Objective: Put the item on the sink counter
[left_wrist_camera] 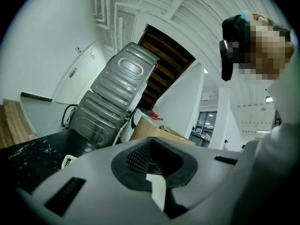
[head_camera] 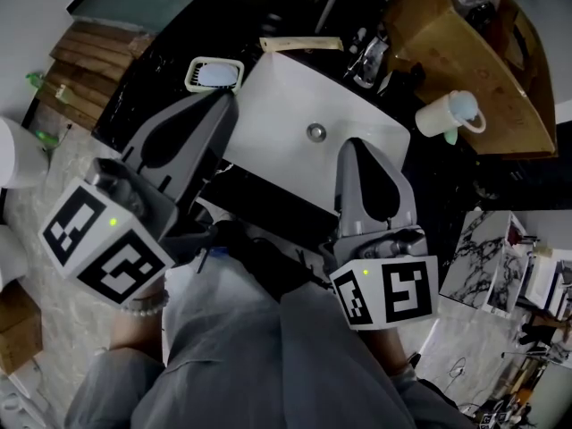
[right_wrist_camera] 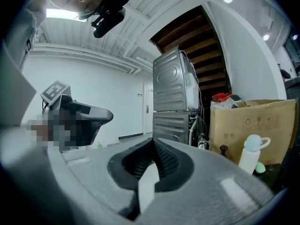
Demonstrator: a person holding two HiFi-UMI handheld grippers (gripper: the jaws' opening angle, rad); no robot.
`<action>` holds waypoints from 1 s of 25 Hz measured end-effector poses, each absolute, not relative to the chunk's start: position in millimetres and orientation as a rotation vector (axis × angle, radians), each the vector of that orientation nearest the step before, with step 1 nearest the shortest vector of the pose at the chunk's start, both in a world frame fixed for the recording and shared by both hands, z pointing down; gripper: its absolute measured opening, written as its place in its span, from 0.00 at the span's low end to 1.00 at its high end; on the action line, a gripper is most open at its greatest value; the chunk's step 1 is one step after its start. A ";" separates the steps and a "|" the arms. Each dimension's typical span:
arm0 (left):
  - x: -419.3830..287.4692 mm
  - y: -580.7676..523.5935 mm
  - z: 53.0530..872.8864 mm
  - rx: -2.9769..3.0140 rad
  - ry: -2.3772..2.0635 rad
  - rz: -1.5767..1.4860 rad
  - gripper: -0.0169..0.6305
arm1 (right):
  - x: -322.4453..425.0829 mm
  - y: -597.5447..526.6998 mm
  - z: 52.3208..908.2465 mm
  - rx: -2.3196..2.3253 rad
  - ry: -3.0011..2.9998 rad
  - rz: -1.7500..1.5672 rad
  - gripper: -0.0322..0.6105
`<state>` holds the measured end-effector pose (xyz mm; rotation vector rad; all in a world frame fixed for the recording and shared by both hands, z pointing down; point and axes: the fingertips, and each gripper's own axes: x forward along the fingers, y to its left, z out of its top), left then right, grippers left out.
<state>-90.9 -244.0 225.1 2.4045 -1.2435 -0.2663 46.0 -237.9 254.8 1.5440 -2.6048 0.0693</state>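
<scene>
Head view: no item is held by either gripper, and which thing on the counter is meant cannot be told. A white soap dish (head_camera: 214, 74) is seen on the black counter (head_camera: 152, 96) just left of the white sink (head_camera: 286, 123). A white bottle (head_camera: 451, 114) with a pale cap is stood to the sink's right, beside a cardboard box (head_camera: 465, 52). The left gripper (head_camera: 223, 105) is held over the sink's left edge and the right gripper (head_camera: 353, 146) over its front. In both gripper views the jaws are seen pressed together with nothing between them.
</scene>
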 end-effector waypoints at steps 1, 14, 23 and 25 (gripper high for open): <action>-90.3 -244.3 225.4 2.405 -1.243 -0.264 0.03 | 45.8 -238.0 254.8 1.543 -2.602 0.063 0.05; -88.8 -246.1 227.2 2.411 -1.242 -0.240 0.03 | 39.7 -240.7 255.0 1.521 -2.608 0.076 0.05; -89.4 -248.4 232.1 2.411 -1.223 -0.226 0.03 | 32.6 -242.4 259.1 1.505 -2.602 0.097 0.05; -89.7 -248.4 233.1 2.412 -1.219 -0.225 0.03 | 32.2 -242.5 260.8 1.504 -2.597 0.108 0.05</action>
